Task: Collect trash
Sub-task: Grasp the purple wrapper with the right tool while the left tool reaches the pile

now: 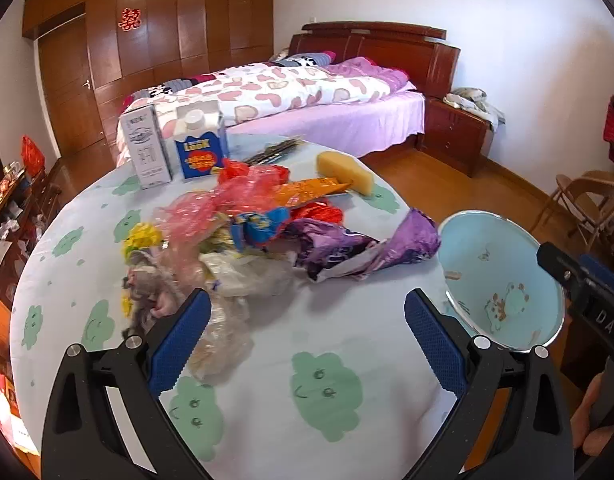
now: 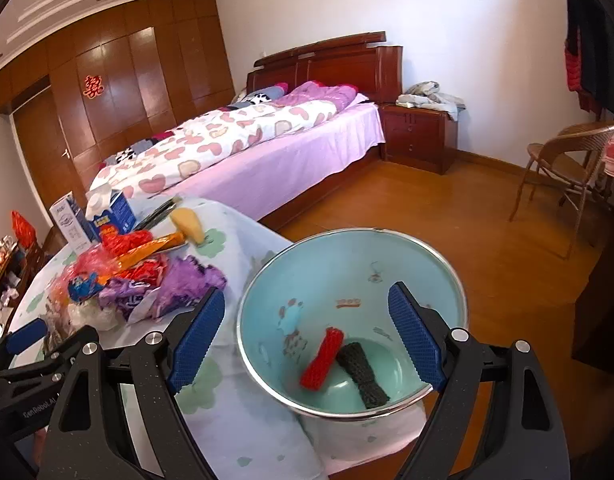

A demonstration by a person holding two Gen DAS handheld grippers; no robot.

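Bedroom behind, round table (image 1: 347, 344) in a cloud-print cloth in front: that is where we are working.

Our left gripper (image 1: 307, 320) hangs low over the cloth with its jaws spread wide and nothing between them; the left pad sits just at the near edge of the trash pile (image 1: 243, 232). Our right gripper (image 2: 307, 332) is likewise wide open and empty, poised over the bowl (image 2: 267, 280), one pad outside the rim on the table side and the other above the inside. The bowl stands tilted at the table's right edge and partly overhangs it, we judge. In its bottom lie a red mesh roll (image 2: 321, 358) and a dark mesh roll (image 2: 363, 376), touching each other.

The pile fills the middle of the table: clear film (image 1: 227, 320) nearest us, pink plastic (image 1: 199, 208), a purple wrapper (image 1: 363, 244) reaching toward the bowl, an orange wrapper (image 1: 307, 192) pointing to the sponge (image 1: 345, 170) at the far edge. Two cartons (image 1: 175, 144) stand at the far left edge.

We judge that the step in hand is the next pick from the pile. To do it well, we should close the left jaws on a bunched fold of the near film rather than a flat sheet, lift slowly so neighbours drop off, and steady the bowl with the right, since a push could tip it off the edge.
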